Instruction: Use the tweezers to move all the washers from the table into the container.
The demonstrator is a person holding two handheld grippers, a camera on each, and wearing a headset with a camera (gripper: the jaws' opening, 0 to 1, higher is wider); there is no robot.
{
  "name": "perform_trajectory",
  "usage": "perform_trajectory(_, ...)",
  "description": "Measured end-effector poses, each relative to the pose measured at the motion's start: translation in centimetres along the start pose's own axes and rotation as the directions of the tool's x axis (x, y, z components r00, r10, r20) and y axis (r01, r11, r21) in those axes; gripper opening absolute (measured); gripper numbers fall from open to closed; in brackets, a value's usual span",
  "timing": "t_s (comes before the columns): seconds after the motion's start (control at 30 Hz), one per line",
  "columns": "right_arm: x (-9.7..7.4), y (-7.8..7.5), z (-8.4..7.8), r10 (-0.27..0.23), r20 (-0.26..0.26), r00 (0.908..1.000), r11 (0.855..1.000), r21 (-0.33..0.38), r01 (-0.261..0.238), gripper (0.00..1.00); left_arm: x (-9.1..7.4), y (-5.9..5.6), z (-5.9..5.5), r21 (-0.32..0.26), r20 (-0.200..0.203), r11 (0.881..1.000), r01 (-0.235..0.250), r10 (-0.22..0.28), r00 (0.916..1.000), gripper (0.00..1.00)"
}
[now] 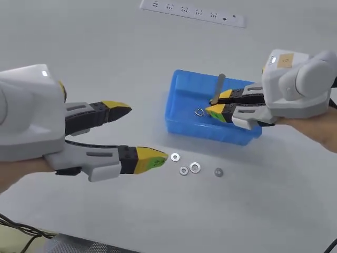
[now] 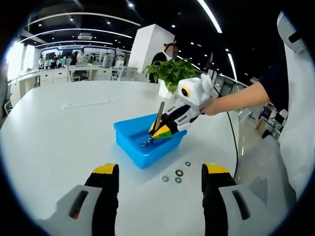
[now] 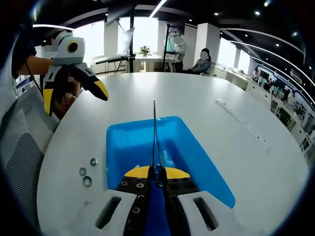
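My right gripper [image 1: 215, 105] is shut on grey tweezers [image 1: 219, 86] and reaches over the blue container [image 1: 179, 87]. The tweezers' tips point down into the container, where a washer [image 1: 199, 112] sits at them; I cannot tell if it is pinched. Several washers [image 1: 195, 167] lie on the white table just in front of the container. My left gripper [image 1: 141, 134] hovers open and empty left of them. From the right gripper view, the tweezers [image 3: 154, 132] run from the shut right gripper [image 3: 156, 172] over the container [image 3: 118, 142]. The left gripper [image 2: 160, 169] faces the container [image 2: 129, 133].
A white power strip [image 1: 192, 11] lies at the table's far edge. Cables [image 1: 21, 229] hang off the near left edge. A potted plant [image 2: 172, 71] stands behind the container in the left gripper view, and people stand far back in the room.
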State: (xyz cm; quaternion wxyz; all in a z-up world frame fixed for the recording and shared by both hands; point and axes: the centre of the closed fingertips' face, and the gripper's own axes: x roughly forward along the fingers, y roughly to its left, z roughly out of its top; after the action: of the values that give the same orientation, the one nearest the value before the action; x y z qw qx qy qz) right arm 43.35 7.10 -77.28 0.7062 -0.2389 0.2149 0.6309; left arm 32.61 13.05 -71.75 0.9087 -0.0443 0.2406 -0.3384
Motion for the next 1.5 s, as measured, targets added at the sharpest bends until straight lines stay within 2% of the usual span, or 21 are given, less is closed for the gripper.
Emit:
perform_trajectory(0.2, -0.2, -0.1, -0.2, -0.002, 0.012, 0.9999, 1.0, 0.018, 0.002, 0.1, 0.1, -0.1, 0.2, 0.009, -0.006, 1.0, 0.009, -0.009, 0.9999, 0.73)
perform_trajectory(0.33, -0.3, -0.1, -0.3, -0.005, 0.019, 0.9998, 1.0, 0.028, 0.004, 0.1, 0.3, -0.1, 0.9, 0.021, -0.002, 1.0, 0.016, -0.015, 0.9999, 0.73)
perform_trajectory(0.5, -0.3, 0.0, -0.3, -0.007, 0.019, 0.9998, 1.0, 0.017, 0.007, 0.1, 0.9, -0.3, 2.8, 0.049, 0.04, 0.998, 0.028, -0.03, 0.9988, 0.73)
perform_trajectory(0.6, -0.4, 0.0, -0.3, -0.006, 0.017, 0.9998, 1.0, 0.013, 0.006, 0.1, 1.9, -0.2, 4.0, 0.051, 0.069, 0.997, 0.05, -0.053, 0.9962, 0.73)
perform_trajectory(0.67, -0.4, 0.0, -0.3, -0.004, 0.015, 0.9999, 1.0, 0.013, 0.004, 0.1, 2.9, 0.2, 4.5, 0.063, 0.069, 0.996, 0.062, -0.066, 0.9954, 0.73)
perform_trajectory(0.73, -0.5, 0.0, -0.3, -0.005, 0.014, 0.9999, 1.0, 0.007, 0.005, 0.1, 3.9, 0.0, 5.3, 0.088, 0.059, 0.992, 0.088, -0.093, 0.9939, 0.72)
perform_trajectory(0.77, -0.6, 0.0, -0.3, -0.004, 0.017, 0.9999, 1.0, 0.011, 0.003, 0.1, 4.2, -0.3, 5.8, 0.099, 0.065, 0.989, 0.112, -0.118, 0.9909, 0.71)
perform_trajectory(0.83, -0.7, 0.0, -0.2, -0.004, 0.019, 0.9998, 1.0, 0.01, 0.004, 0.1, 5.2, -1.1, 7.5, 0.122, 0.107, 0.981, 0.15, -0.164, 0.9808, 0.7)
perform_trajectory(0.87, -0.7, -0.1, -0.3, -0.007, 0.016, 0.9998, 1.0, 0.008, 0.007, 0.1, 5.5, -1.2, 7.8, 0.13, 0.11, 0.978, 0.162, -0.177, 0.9781, 0.68)
perform_trajectory(0.9, -0.7, -0.1, -0.3, -0.005, 0.017, 0.9998, 1.0, 0.01, 0.005, 0.1, 6.1, -1.1, 8.0, 0.144, 0.094, 0.975, 0.171, -0.185, 0.9781, 0.66)
perform_trajectory(0.97, -0.8, -0.2, -0.2, -0.011, 0.02, 0.9997, 1.0, 0.011, 0.01, 0.1, 7.3, -1.1, 7.9, 0.2, 0.054, 0.96, 0.198, -0.212, 0.9757, 0.62)
perform_trajectory(1.0, -0.8, -0.3, -0.1, -0.012, 0.021, 0.9997, 1.0, 0.011, 0.012, 0.1, 7.5, -1.1, 7.9, 0.204, 0.05, 0.958, 0.201, -0.215, 0.9753, 0.6)
perform_trajectory(1.07, -0.7, -0.4, -0.1, -0.012, 0.021, 0.9997, 1.0, 0.01, 0.012, 0.1, 8.6, -2.0, 8.0, 0.195, 0.049, 0.95, 0.242, -0.256, 0.9653, 0.59)
perform_trajectory(1.1, -0.7, -0.4, -0.1, -0.013, 0.018, 0.9997, 1.0, 0.005, 0.013, 0.1, 9.2, -1.7, 7.8, 0.206, 0.033, 0.945, 0.255, -0.267, 0.9631, 0.58)
perform_trajectory(1.17, -0.7, -0.4, -0.2, -0.009, 0.018, 0.9998, 1.0, 0.004, 0.009, 0.1, 10.1, -1.2, 7.5, 0.242, 0.005, 0.936, 0.255, -0.264, 0.9646, 0.53)
perform_trajectory(1.23, -0.7, -0.4, -0.2, -0.008, 0.016, 0.9998, 1.0, 0.003, 0.008, 0.1, 10.8, -1.2, 7.9, 0.242, 0.013, 0.935, 0.26, -0.271, 0.9624, 0.44)
perform_trajectory(1.27, -0.7, -0.4, -0.2, -0.007, 0.016, 0.9998, 1.0, 0.003, 0.007, 0.1, 11.2, -1.3, 8.1, 0.228, 0.019, 0.933, 0.279, -0.291, 0.9566, 0.38)
perform_trajectory(1.3, -0.7, -0.3, -0.2, -0.006, 0.014, 0.9999, 1.0, 0.002, 0.006, 0.1, 11.5, -1.2, 8.2, 0.224, 0.016, 0.932, 0.283, -0.294, 0.9556, 0.35)
perform_trajectory(1.4, -0.7, -0.3, -0.3, -0.001, 0.015, 0.9999, 1.0, 0.002, 0.001, 0.1, 12.5, -1.0, 8.2, 0.232, -0.011, 0.928, 0.29, -0.296, 0.9551, 0.35)
perform_trajectory(1.47, -0.7, -0.2, -0.4, -0.001, 0.012, 0.9999, 1.0, 0.001, 0.001, 0.1, 12.8, -1.4, 8.2, 0.24, -0.024, 0.922, 0.303, -0.306, 0.9517, 0.33)
perform_trajectory(1.5, -0.8, -0.2, -0.4, 0.0, 0.012, 0.9999, 1.0, 0.002, 0.0, 0.1, 12.8, -1.5, 8.0, 0.253, -0.041, 0.912, 0.324, -0.324, 0.9451, 0.3)
